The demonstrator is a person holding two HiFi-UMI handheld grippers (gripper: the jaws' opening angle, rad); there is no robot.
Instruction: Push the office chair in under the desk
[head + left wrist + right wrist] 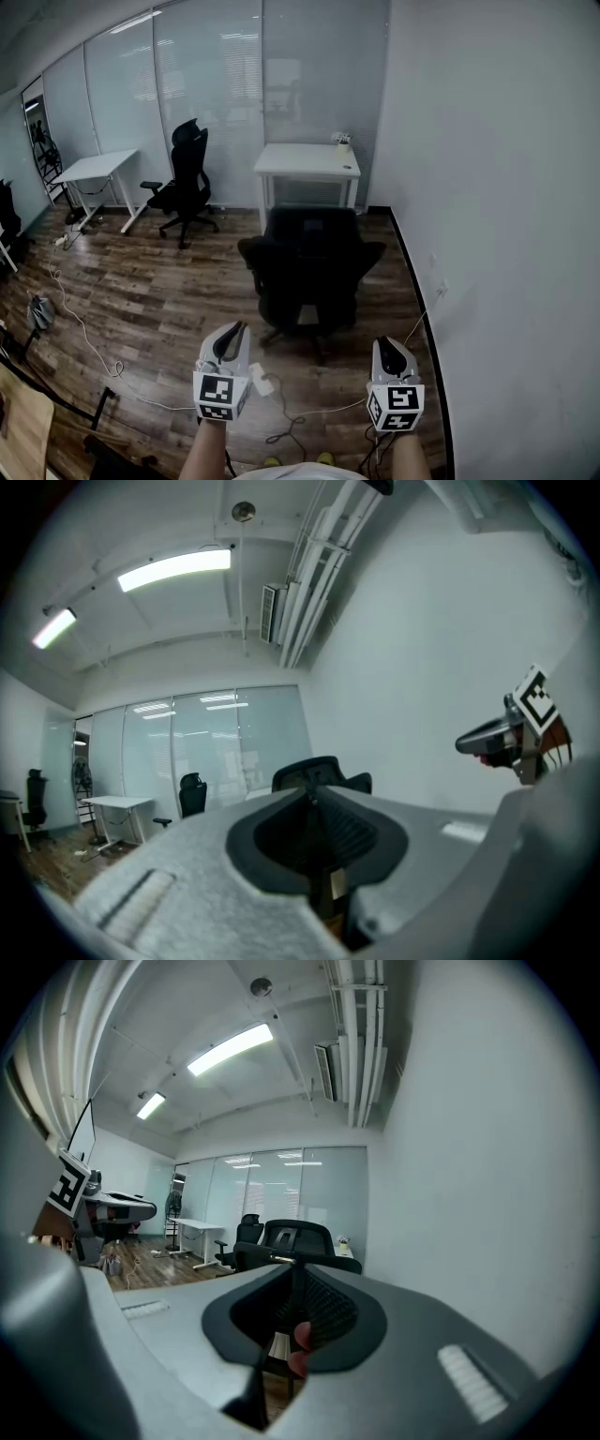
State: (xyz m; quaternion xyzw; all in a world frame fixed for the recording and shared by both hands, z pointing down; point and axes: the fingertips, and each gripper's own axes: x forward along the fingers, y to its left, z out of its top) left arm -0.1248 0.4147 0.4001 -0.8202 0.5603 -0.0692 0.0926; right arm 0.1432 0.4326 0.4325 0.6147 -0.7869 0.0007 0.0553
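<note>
A black office chair (pixel 309 262) stands on the wood floor with its back toward me, a little out from a small white desk (pixel 307 161) against the glass partition. Both grippers hang low in the head view, well short of the chair and touching nothing. My left gripper (pixel 237 328) has its fingertips together with nothing between them; the right gripper (pixel 390 343) looks the same. The left gripper view looks past its jaws (pixel 309 797) at the chair's back (pixel 314 771). In the right gripper view the chair (pixel 298 1239) shows beyond the tips (pixel 295 1267).
The white wall (pixel 506 234) runs close along the chair's right. A second black chair (pixel 187 183) and white desk (pixel 94 169) stand at the far left. Cables (pixel 84 333) and a power strip (pixel 261 380) lie on the floor near my feet. A small plant (pixel 342 141) sits on the desk.
</note>
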